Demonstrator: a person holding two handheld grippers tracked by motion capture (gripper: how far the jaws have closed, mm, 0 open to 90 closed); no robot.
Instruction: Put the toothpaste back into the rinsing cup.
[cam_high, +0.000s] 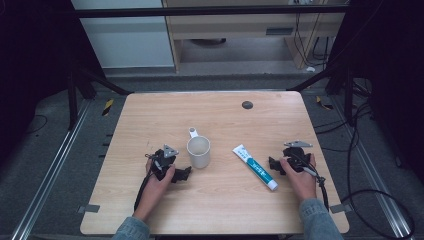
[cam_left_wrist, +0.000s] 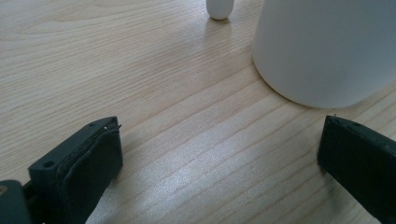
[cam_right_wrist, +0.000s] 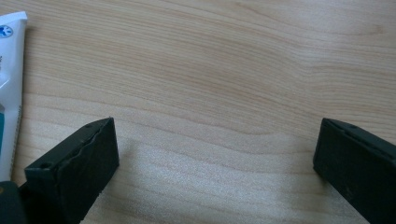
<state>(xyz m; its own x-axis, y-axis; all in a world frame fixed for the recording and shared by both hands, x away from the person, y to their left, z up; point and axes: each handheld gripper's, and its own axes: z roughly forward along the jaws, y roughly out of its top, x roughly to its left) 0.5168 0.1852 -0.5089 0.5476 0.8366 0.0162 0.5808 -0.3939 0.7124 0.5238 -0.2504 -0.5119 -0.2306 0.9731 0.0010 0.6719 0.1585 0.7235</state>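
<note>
A white mug (cam_high: 198, 151) with its handle pointing away stands near the middle of the wooden table (cam_high: 215, 115). A white and teal toothpaste tube (cam_high: 254, 167) lies flat to its right. My left gripper (cam_high: 184, 174) rests on the table just left of the mug, open; in its own view the mug's base (cam_left_wrist: 322, 51) sits ahead of the right jaw with bare wood between the jaws (cam_left_wrist: 219, 154). My right gripper (cam_high: 273, 165) rests just right of the tube, open, and the tube's edge (cam_right_wrist: 10, 88) shows beside its left jaw.
A dark round grommet (cam_high: 247, 104) sits in the table's far side. Black cables (cam_high: 365, 195) trail off the table's right edge onto the floor. Metal rails and dark stands flank the table.
</note>
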